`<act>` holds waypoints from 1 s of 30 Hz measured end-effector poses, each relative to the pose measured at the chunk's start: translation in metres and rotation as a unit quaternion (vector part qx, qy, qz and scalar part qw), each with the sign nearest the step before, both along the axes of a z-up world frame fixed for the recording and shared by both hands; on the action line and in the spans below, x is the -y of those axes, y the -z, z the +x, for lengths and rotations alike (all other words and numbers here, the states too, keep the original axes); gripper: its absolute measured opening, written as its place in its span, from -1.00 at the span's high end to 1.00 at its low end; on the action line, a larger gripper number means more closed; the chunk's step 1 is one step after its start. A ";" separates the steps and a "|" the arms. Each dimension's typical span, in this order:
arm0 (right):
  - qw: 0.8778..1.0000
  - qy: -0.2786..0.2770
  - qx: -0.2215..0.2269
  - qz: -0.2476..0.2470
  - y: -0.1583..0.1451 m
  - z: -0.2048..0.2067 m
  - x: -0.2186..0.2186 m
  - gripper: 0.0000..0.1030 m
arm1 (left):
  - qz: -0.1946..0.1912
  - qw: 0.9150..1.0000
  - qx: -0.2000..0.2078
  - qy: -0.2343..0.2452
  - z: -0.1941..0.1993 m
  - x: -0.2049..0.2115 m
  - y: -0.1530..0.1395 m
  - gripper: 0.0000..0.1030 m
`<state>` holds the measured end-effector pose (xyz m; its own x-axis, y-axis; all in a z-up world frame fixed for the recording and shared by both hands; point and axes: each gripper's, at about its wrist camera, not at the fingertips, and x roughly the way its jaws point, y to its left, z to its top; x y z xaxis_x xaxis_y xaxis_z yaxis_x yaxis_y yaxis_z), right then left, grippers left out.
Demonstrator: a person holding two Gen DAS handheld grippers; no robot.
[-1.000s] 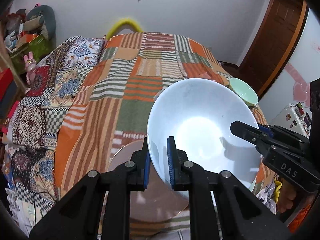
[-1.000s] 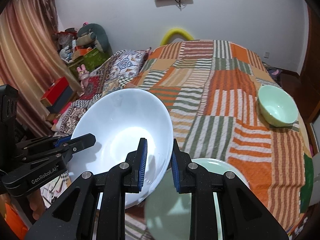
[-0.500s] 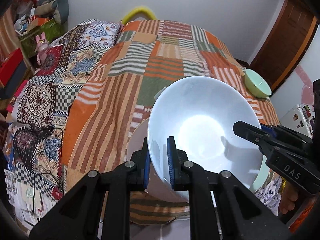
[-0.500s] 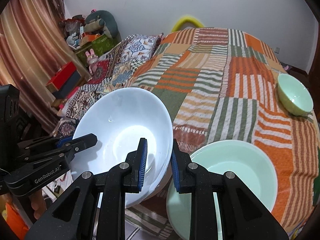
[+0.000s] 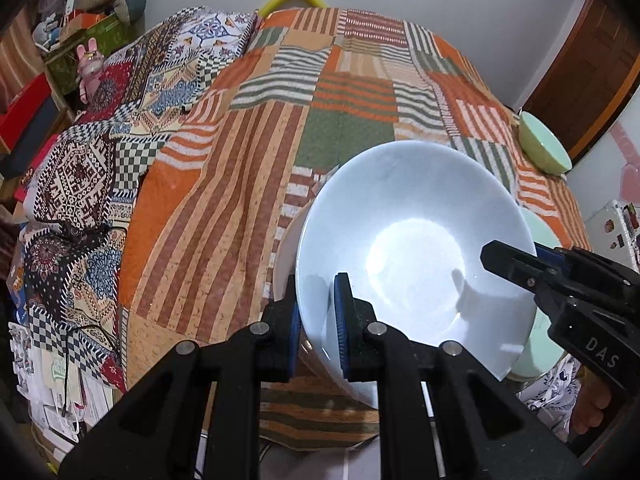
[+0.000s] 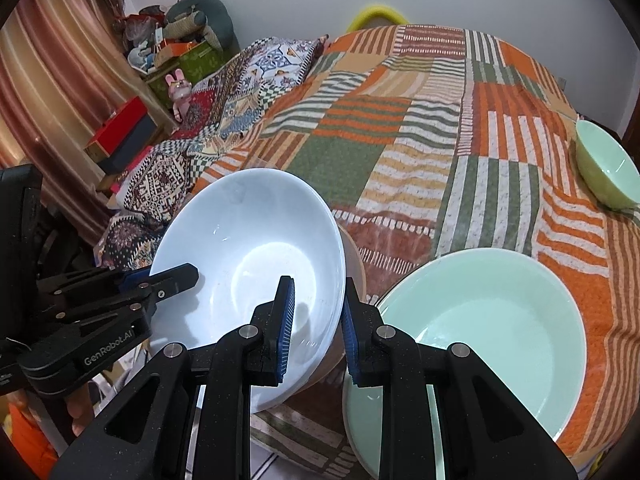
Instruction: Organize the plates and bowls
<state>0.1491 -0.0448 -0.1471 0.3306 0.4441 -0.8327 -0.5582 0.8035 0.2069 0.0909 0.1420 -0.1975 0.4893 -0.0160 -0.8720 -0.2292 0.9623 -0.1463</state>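
A large white bowl [image 5: 412, 248] [image 6: 248, 256] is held in the air above the near edge of the bed. My left gripper [image 5: 316, 312] is shut on its left rim. My right gripper [image 6: 316, 320] is shut on its right rim; it also shows in the left wrist view [image 5: 520, 264]. Under the bowl lies a beige-pink plate [image 5: 284, 252] [image 6: 354, 264], mostly hidden. A large mint plate [image 6: 488, 320] lies to its right. A small mint bowl [image 5: 544, 148] [image 6: 608, 168] stands at the bed's far right edge.
The bed has an orange, green and white striped patchwork cover [image 5: 280, 128]. A patterned blanket [image 5: 92, 160] lies along its left side. Boxes and toys [image 6: 160, 64] crowd the left wall. A wooden door [image 5: 588, 68] is at the right.
Both grippers have drawn back toward the near edge of the bed with the white bowl still held. More of the mint plate and the pink plate's rim show now.
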 end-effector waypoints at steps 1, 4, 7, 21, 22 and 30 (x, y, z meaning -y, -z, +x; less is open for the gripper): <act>1.000 0.000 -0.001 -0.002 0.002 0.000 0.000 0.60 | 0.000 1.000 -0.002 0.000 0.000 -0.001 0.002 0.72; 1.000 -0.002 -0.004 -0.006 0.005 0.000 -0.003 0.60 | -0.002 1.000 -0.006 -0.005 0.002 -0.003 0.005 0.72; 1.000 -0.004 -0.005 -0.011 0.007 0.000 -0.006 0.60 | -0.002 1.000 -0.010 -0.006 0.004 -0.004 0.007 0.72; 1.000 -0.004 -0.023 -0.021 0.021 0.005 -0.010 0.59 | -0.002 1.000 -0.024 -0.005 0.011 -0.007 0.016 0.72; 1.000 -0.004 -0.023 -0.019 0.021 0.005 -0.009 0.59 | -0.004 1.000 -0.024 -0.006 0.011 -0.008 0.016 0.72; 0.999 -0.010 -0.021 -0.025 0.024 0.005 -0.011 0.55 | -0.005 1.000 -0.025 -0.007 0.012 -0.007 0.015 0.71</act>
<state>0.1546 -0.0340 -0.1712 0.2874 0.4085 -0.8663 -0.5657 0.8023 0.1906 0.1027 0.1494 -0.2122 0.4462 -0.0180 -0.8948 -0.2490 0.9578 -0.1435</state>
